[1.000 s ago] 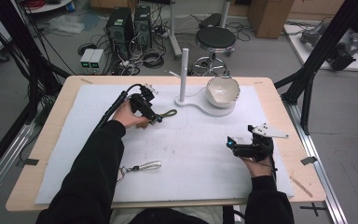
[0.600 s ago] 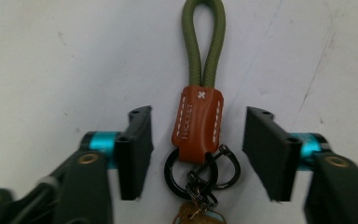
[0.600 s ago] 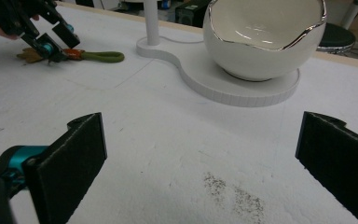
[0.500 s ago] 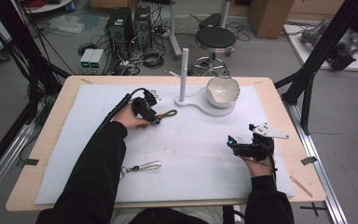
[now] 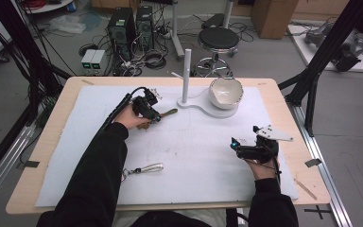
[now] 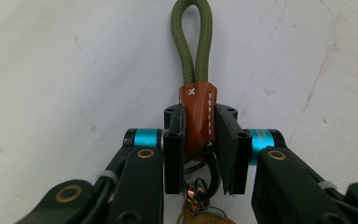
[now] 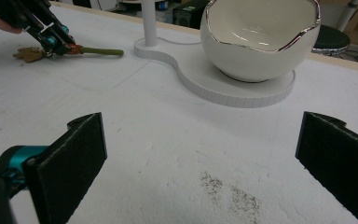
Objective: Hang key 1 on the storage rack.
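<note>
Left claw [image 6: 199, 140] is clamped on the brown leather tab of the green-cord keychain [image 6: 196, 70], sitting on the desk [image 5: 52, 142] at about 11 o'clock. Right claw [image 7: 200, 158] sits wide apart at 4 o'clock, facing the white bowl [image 7: 261, 37].

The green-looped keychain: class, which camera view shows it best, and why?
The left gripper view. The keychain sits close up there, showing its green cord loop, stitched brown leather sleeve and metal rings, clamped by the left gripper. The high view and right gripper view show it small and far off.
</note>
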